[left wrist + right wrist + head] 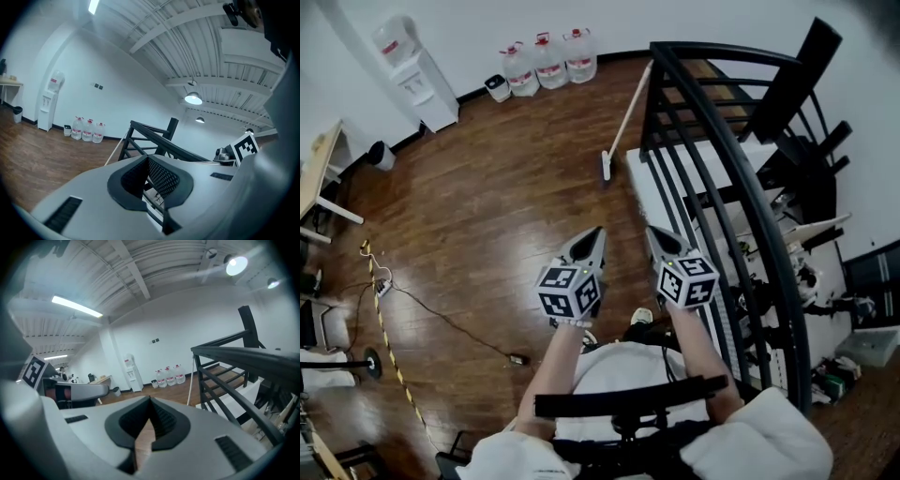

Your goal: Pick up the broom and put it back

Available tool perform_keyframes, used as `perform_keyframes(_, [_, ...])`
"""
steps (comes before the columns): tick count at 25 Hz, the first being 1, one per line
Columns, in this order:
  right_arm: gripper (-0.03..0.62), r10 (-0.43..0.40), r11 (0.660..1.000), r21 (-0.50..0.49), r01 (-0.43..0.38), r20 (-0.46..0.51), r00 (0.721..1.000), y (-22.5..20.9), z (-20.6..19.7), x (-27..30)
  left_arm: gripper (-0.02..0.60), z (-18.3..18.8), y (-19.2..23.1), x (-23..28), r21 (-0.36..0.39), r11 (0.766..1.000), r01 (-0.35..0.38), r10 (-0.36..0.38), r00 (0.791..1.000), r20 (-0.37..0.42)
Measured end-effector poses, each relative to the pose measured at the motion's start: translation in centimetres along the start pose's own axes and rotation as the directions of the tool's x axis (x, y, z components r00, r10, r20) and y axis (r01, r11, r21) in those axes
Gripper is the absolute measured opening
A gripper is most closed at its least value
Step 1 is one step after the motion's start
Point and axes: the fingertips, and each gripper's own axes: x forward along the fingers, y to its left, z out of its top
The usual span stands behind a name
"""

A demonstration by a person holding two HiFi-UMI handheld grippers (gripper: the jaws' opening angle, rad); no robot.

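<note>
Approach step: left gripper [597, 231] and right gripper [654, 231], jaws closed and empty, are well short of the broom [624, 120] leaning against the stair railing [712, 111]; next, close in and open

Ref: clock dirs taken from left gripper [594, 234] / right gripper [656, 234], head view.
Free: wood floor [506, 187] open 10–12, through to wall.
Block R: black railing [722, 50] 1–5, just beside right gripper; gaps betw. bars narrow.
12–1: broom [624, 127] leans on railing end; its floor side is open.
Far 12: water bottles [548, 61] at wall.
11: dispenser [417, 80] at wall.
8–9: cable [441, 314] + striped tape [391, 347], flat on floor.
</note>
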Motion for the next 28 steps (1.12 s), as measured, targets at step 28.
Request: perform_keyframes(28, [0.006, -0.040, 0.998, -0.039, 0.041, 0.018, 0.999, 1.0, 1.4, 1.3, -0.006, 2.0, 1.3, -0.2, 0.008, 0.999, 0.041, -0.042, 0.999, 0.027])
